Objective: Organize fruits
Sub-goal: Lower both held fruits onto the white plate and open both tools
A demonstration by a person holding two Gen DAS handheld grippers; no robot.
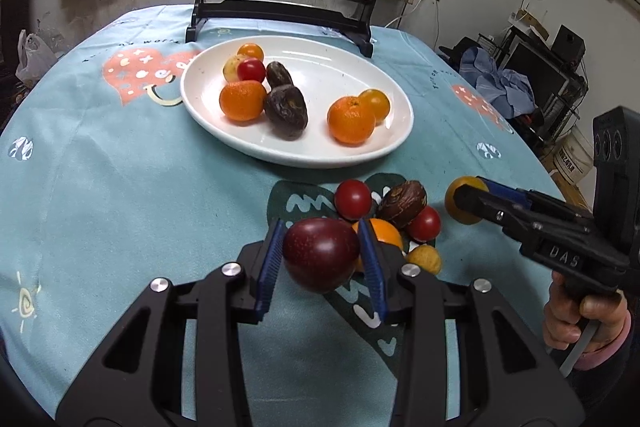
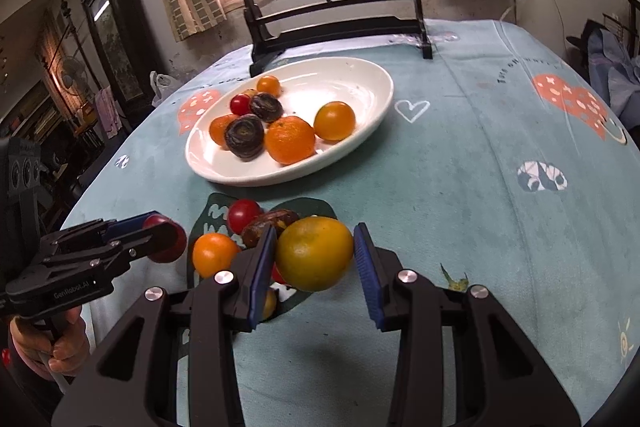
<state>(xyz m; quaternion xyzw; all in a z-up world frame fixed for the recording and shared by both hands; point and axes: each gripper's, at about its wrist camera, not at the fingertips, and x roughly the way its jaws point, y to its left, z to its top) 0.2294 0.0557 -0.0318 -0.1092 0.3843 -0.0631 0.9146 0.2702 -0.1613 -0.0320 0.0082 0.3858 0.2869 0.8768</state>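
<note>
Gripping across their widest girth, left gripper [image 1: 321,254] clamps a smooth, firm plum [image 1: 320,254]; right gripper [image 2: 314,254] clamps a light, round orange [image 2: 314,253], likely slippery.

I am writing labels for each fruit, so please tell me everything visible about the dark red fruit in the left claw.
The dark red fruit is round, smooth and slightly glossy, maroon with fine pale speckles, plum-like. The left claw holds it by its two sides between blue ribbed pads, raised above the teal tablecloth, near the loose fruit pile.
</note>
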